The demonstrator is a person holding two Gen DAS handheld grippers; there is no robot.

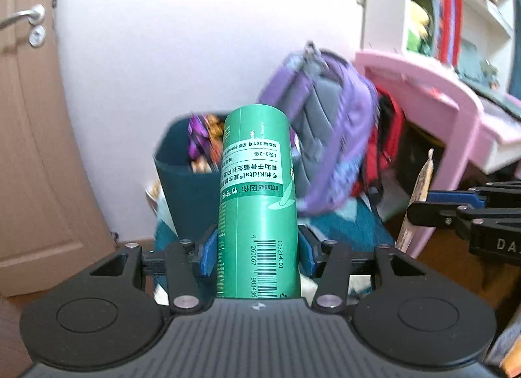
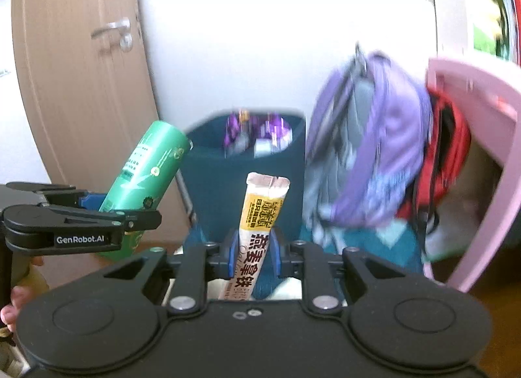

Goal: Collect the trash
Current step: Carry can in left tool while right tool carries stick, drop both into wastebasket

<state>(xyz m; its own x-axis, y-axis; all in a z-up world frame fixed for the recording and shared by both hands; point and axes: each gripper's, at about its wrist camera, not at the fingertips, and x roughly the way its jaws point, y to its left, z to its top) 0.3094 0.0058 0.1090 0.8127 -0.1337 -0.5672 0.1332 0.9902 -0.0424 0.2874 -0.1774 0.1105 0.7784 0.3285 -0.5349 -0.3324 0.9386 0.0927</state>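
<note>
Trash was in both tongs. Green cardboard tube (image 1: pixel 257 202) sat clamped between the blue pads of the left tongs (image 1: pixel 257 252), gripped low near its barcode end, most of its length sticking out fwd. Coffee sachet (image 2: pixel 257 234) was pinched in the right tongs (image 2: pixel 252 255), upright w/ its torn top free. Both were up off the floor and aimed at the dark teal bin (image 2: pixel 228 182) by the wall, already holding purple wrappers (image 2: pixel 257 133).

Risks, as I judged them: tube was held near one end, so a quick swing could lever it out of the pads before it cleared the rim. Sachet was thin & floppy, so it could slide out or land beside the bin. Purple backpack (image 2: pixel 374 156) hung just beside the bin's right side; right tongs could snag it. The two tongs were close side by side, so releasing together risked a clash over the opening.
</note>
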